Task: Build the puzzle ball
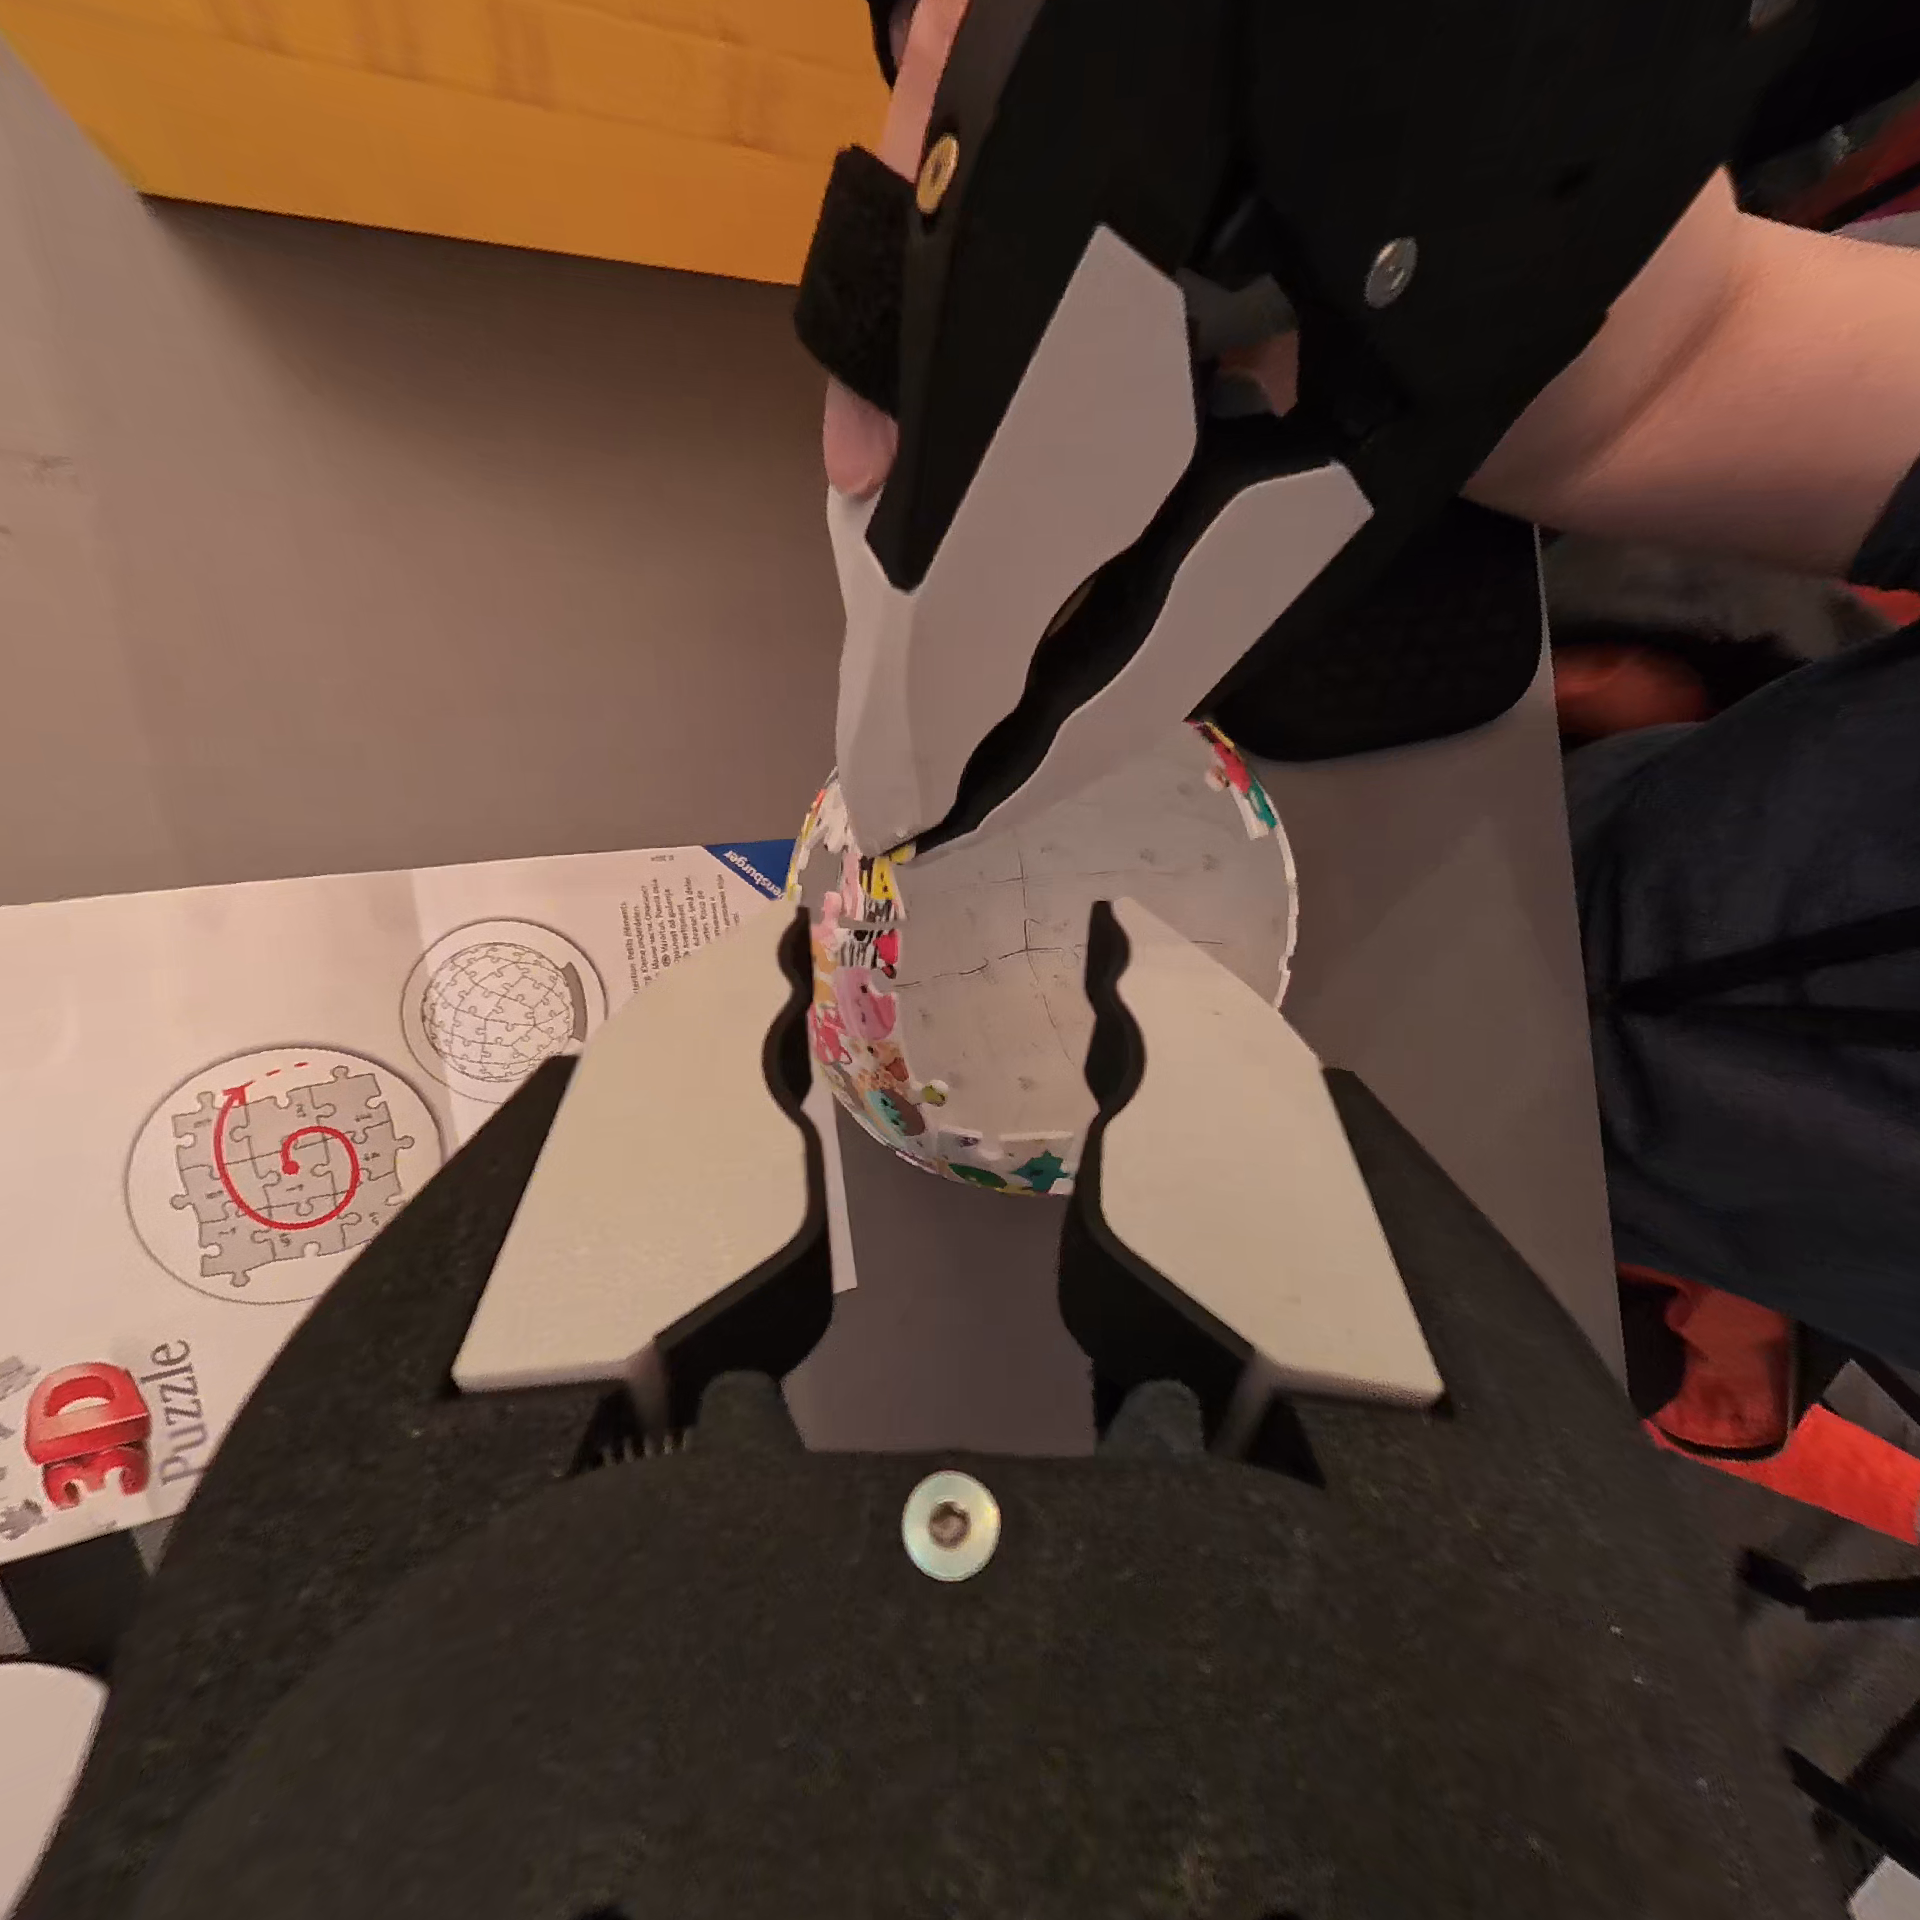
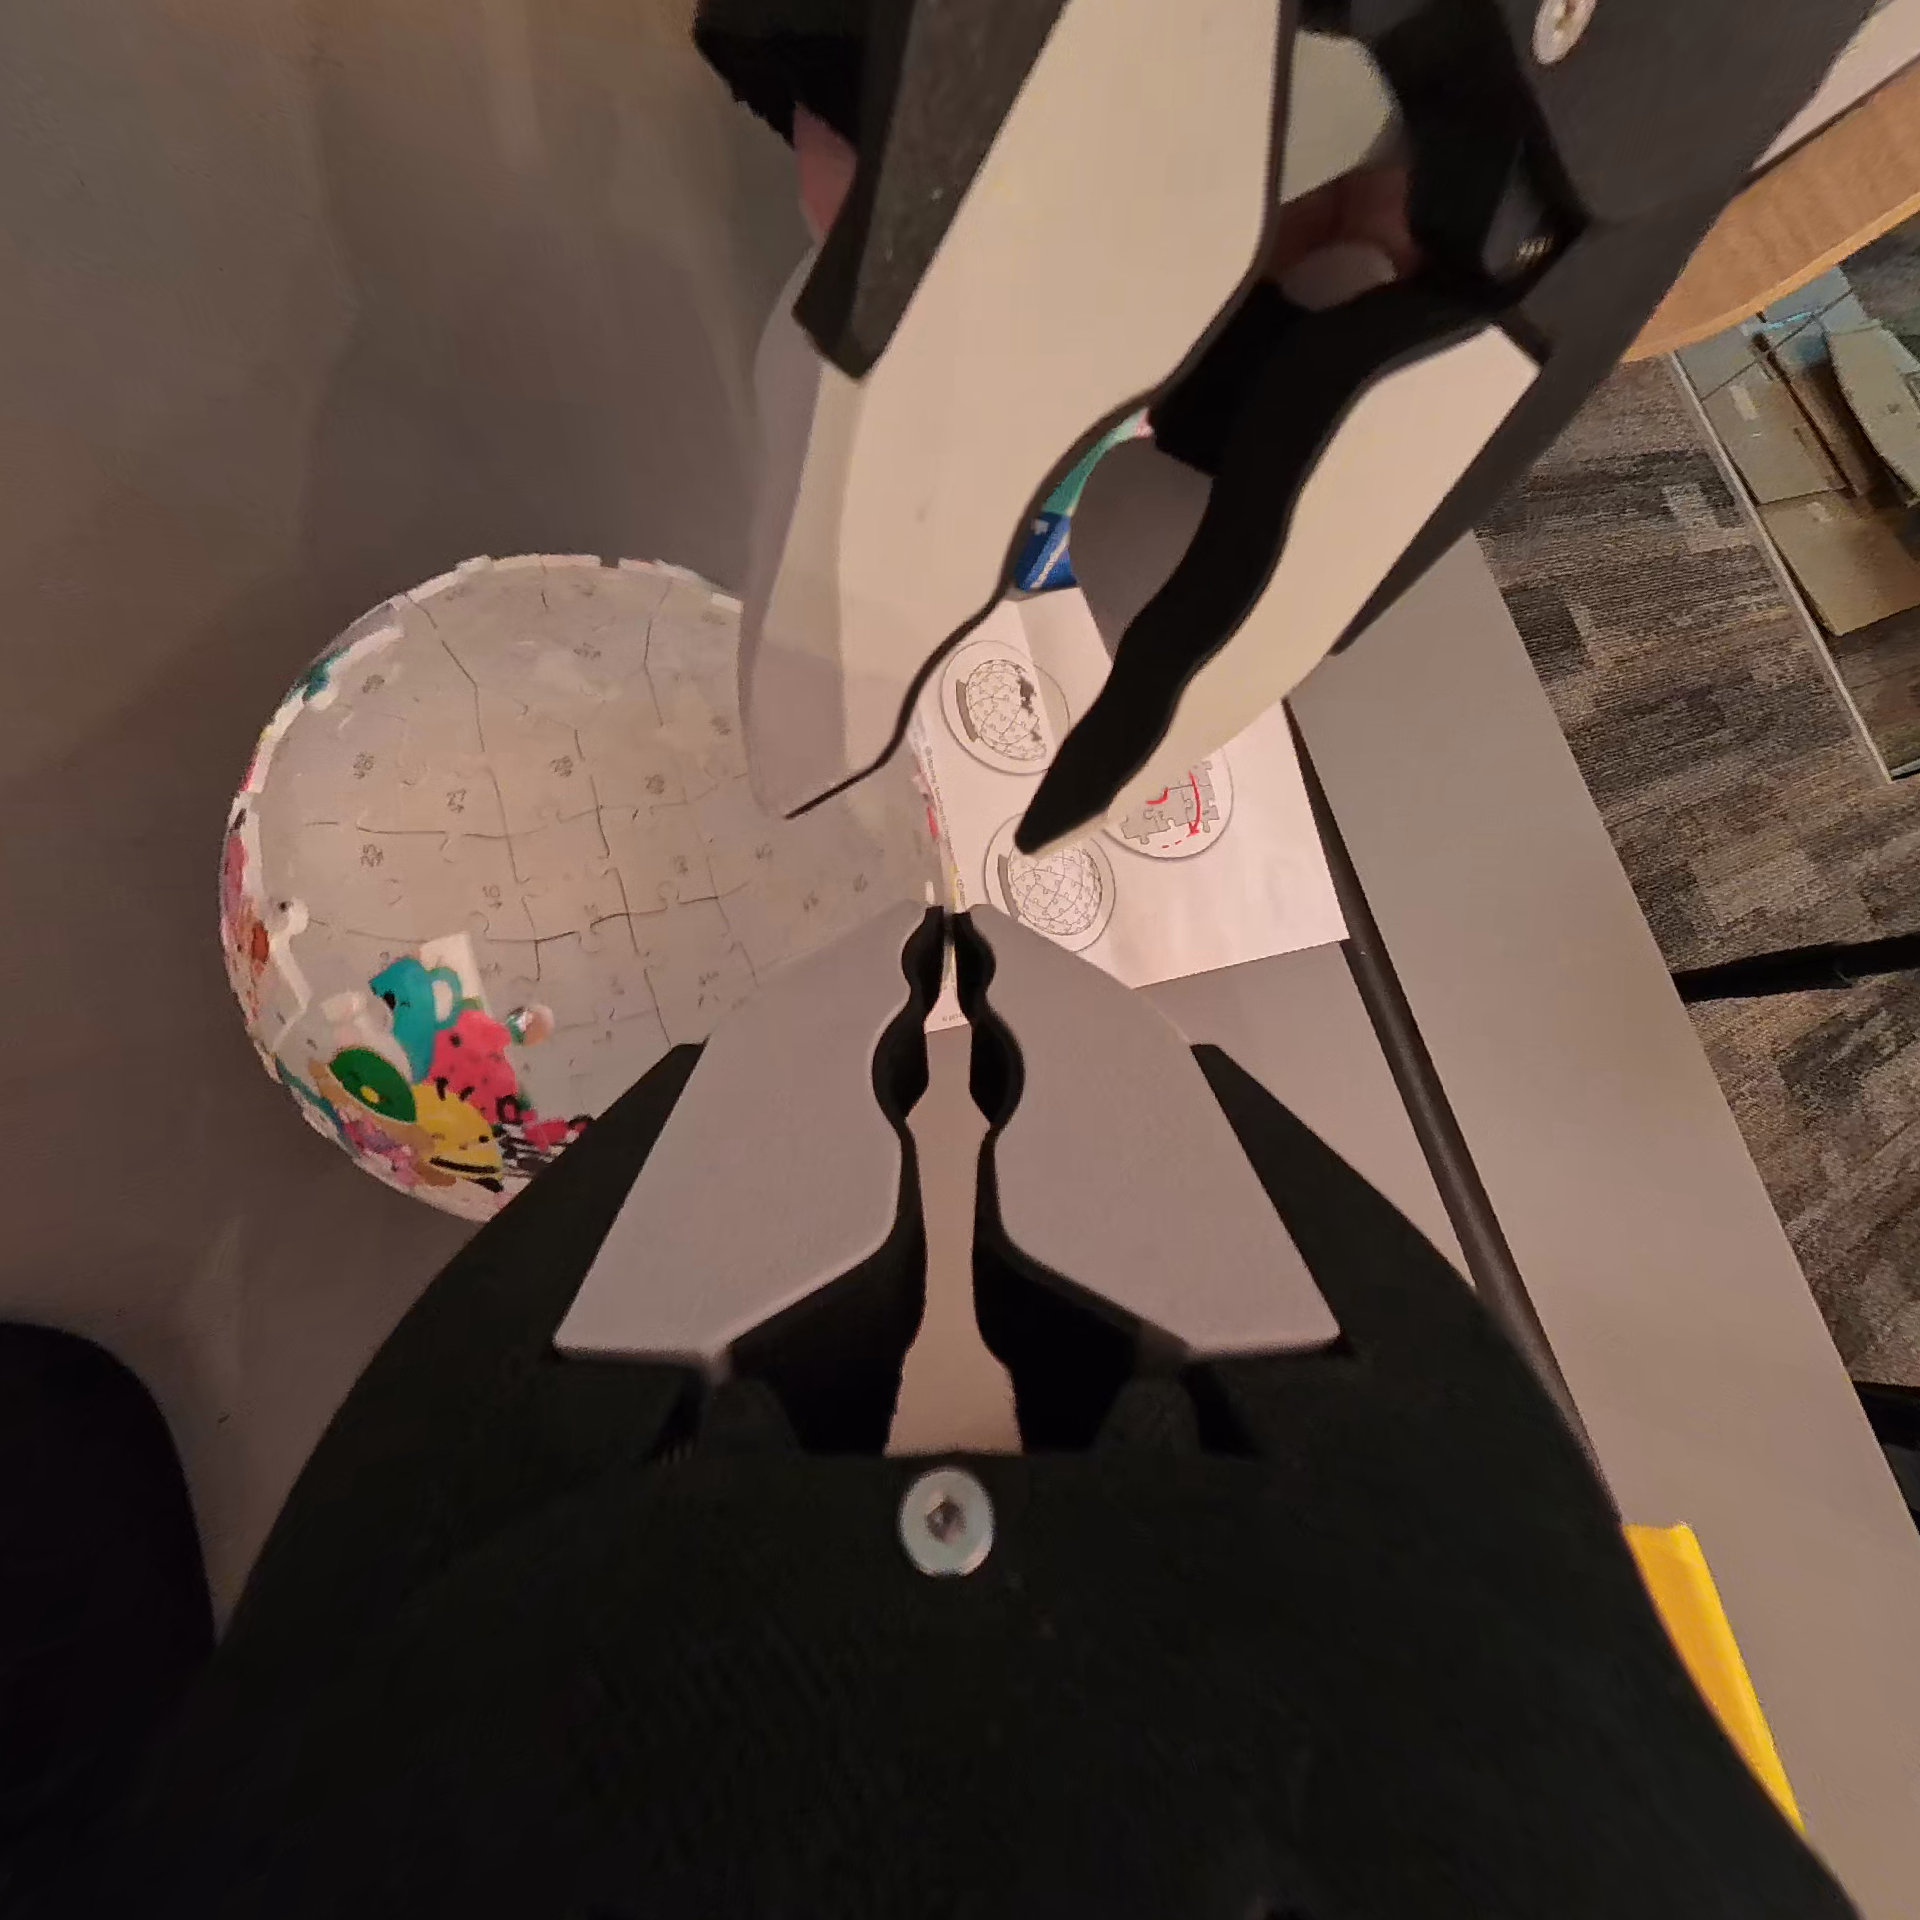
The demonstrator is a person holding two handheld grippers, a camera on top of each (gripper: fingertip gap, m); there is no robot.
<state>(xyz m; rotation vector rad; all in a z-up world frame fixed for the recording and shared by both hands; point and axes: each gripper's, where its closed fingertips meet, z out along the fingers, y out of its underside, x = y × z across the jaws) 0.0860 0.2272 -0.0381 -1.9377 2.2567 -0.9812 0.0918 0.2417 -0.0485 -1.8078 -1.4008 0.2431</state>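
The half-built puzzle ball (image 1: 1029,997) lies on the grey table as an open shell, with a white inside and a colourful cartoon outside. It also shows in the right wrist view (image 2: 499,831). My left gripper (image 1: 951,920) is open, one finger outside the coloured wall and one inside the shell. It comes in from the top of the right wrist view (image 2: 909,826). My right gripper (image 2: 940,920) is shut on the shell's rim, seen edge-on between its tips. In the left wrist view it (image 1: 899,842) pinches the rim from above.
A white instruction sheet (image 1: 312,1091) lies left of the ball, also visible in the right wrist view (image 2: 1226,904). A yellow box (image 1: 468,125) stands at the back. The table edge (image 2: 1455,1195) runs on the right above carpet. A person's leg (image 1: 1745,987) is close by.
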